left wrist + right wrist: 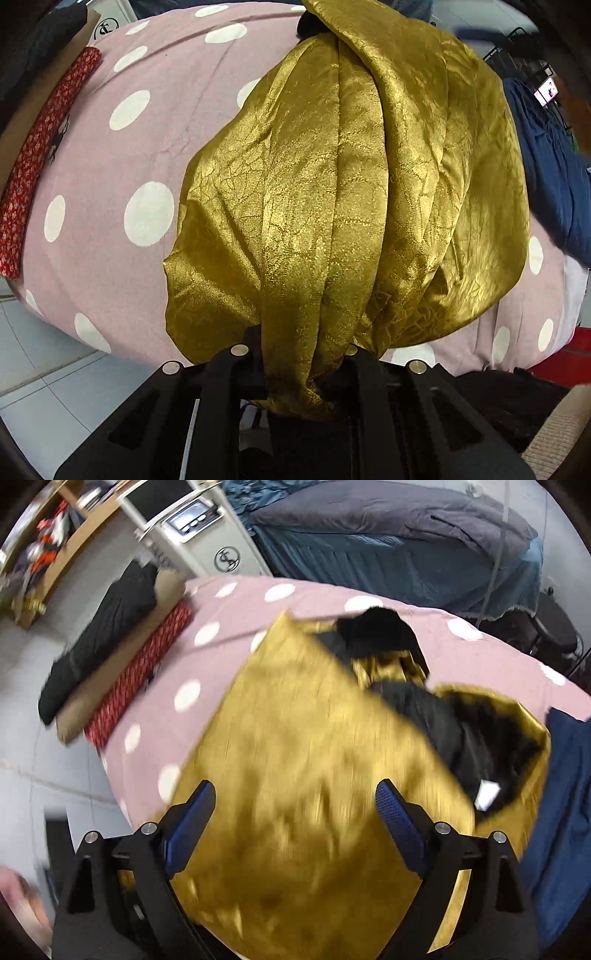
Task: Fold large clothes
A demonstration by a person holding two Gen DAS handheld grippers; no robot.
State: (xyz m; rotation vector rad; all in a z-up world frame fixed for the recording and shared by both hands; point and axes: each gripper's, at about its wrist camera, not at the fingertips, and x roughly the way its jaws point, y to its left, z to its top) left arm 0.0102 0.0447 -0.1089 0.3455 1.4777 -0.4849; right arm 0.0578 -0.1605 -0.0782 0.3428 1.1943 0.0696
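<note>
A: Where is the garment?

B: The gold garment [332, 192] hangs bunched from the left gripper [299, 373], over a bed with a pink polka-dot cover [122, 155]. In the left wrist view its folds fan out away from the gripper, crinkled and shiny, and hide most of the right part of the bed.

A: And the left jaws?

B: Closed tight on a gathered bunch of the gold cloth. The fabric runs down between the black fingers and knots up just behind them.

A: What about the right gripper [295, 808]?

B: Its jaws stand wide apart, and its blue pads [400, 823] are clear of the cloth. Nothing is held. The gold garment [295, 775] lies spread beneath it, blurred in this view, with a black lining [472, 738] showing at an opening on the right and a small white tag [487, 794] inside.

A: Anything else on the bed?

B: A red patterned cloth [40, 155] lies folded along the left edge. A dark blue fabric [565, 805] sits beside the garment at the right.
</note>
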